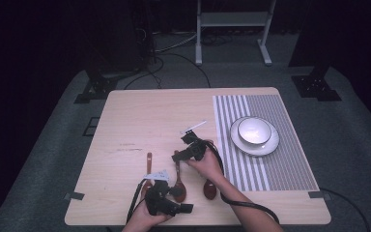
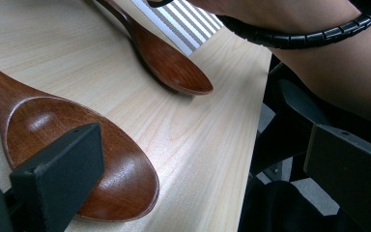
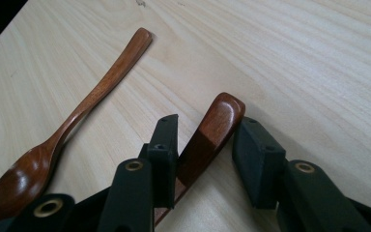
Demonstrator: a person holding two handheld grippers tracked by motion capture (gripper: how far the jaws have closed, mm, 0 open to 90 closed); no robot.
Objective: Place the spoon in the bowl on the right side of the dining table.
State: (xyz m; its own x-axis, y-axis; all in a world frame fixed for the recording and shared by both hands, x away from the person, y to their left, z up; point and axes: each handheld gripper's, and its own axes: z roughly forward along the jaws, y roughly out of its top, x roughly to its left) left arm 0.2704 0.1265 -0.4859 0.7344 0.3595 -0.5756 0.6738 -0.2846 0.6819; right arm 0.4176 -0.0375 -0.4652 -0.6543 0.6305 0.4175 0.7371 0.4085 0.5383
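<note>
1. At the lower edge of the high view, the left tool (image 1: 186, 208) sits in the person's left hand (image 1: 142, 220) at the near rim of the bench (image 1: 140, 111). In the left gripper view its jaws stand wide apart; one hangs over the bowl of the middle spoon (image 2: 77, 159), the other hangs out past the bench edge.
2. Three brown wooden spoons lie on the bench, lower centre of the high view: the left spoon (image 1: 148, 166), the middle spoon (image 1: 178, 179) and the right spoon (image 1: 209, 189), their bowls toward the near edge.
3. Just above them, the right tool (image 1: 178, 155) is held by the right hand (image 1: 207, 166). In the right gripper view its jaws stand a little apart on either side of the middle spoon's handle tip (image 3: 220, 121); one jaw seems to touch the handle and a gap shows at the other, so I cannot tell whether it grips. The left spoon (image 3: 67, 130) lies at the left of that frame.
4. Farther right, a striped placemat (image 1: 290, 164) covers the right part of the bench.
5. On the mat's upper part a white bowl (image 1: 254, 130) stands on a white plate (image 1: 270, 145).
</note>
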